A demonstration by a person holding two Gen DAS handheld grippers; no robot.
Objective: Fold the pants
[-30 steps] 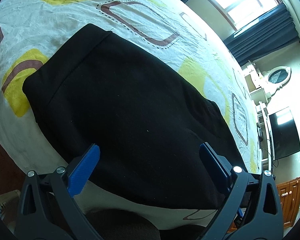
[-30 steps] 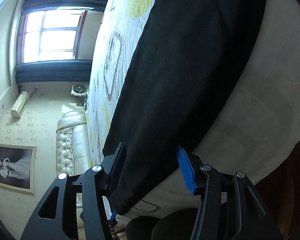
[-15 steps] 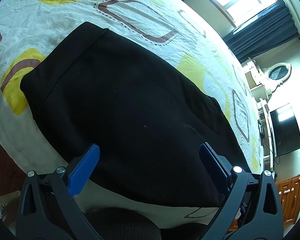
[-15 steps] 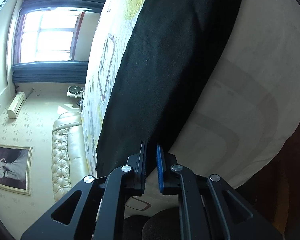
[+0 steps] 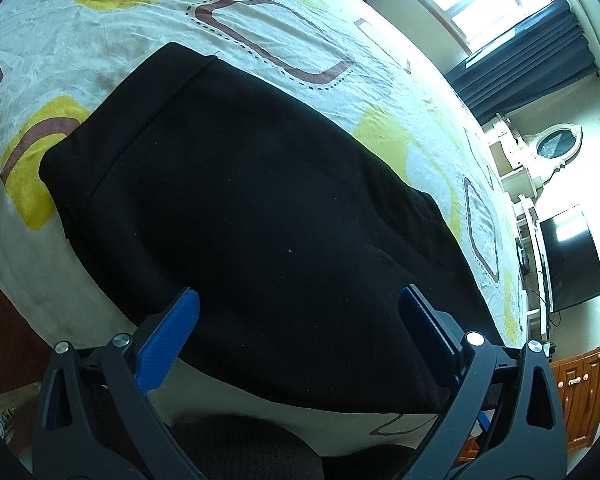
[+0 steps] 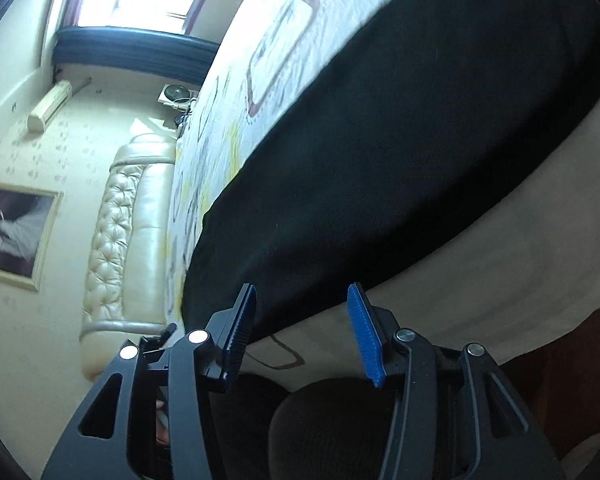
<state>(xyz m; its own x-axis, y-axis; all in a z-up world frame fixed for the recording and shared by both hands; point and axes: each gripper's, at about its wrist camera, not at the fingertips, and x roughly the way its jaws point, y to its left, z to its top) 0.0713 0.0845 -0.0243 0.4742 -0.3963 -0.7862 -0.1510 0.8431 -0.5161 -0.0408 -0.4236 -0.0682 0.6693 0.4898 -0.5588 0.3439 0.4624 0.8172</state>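
The black pants [image 5: 260,208] lie folded flat on the patterned bed sheet [image 5: 260,20], with the hem band at the far left. My left gripper [image 5: 300,320] is open and empty, its blue pads spread wide over the near edge of the pants. In the right wrist view the pants [image 6: 400,152] run along the bed edge. My right gripper [image 6: 304,320] is open, its pads either side of the near edge of the cloth, holding nothing.
The bed's front edge drops off just under both grippers. A padded headboard [image 6: 120,232] and a framed picture [image 6: 12,232] stand beyond the bed. A television [image 5: 572,260], a wooden cabinet [image 5: 580,392] and curtained windows [image 5: 500,12] are at the right.
My right gripper shut near the pants' edge half a second ago and has opened again, and it has shifted. My left gripper stays open and has barely moved.
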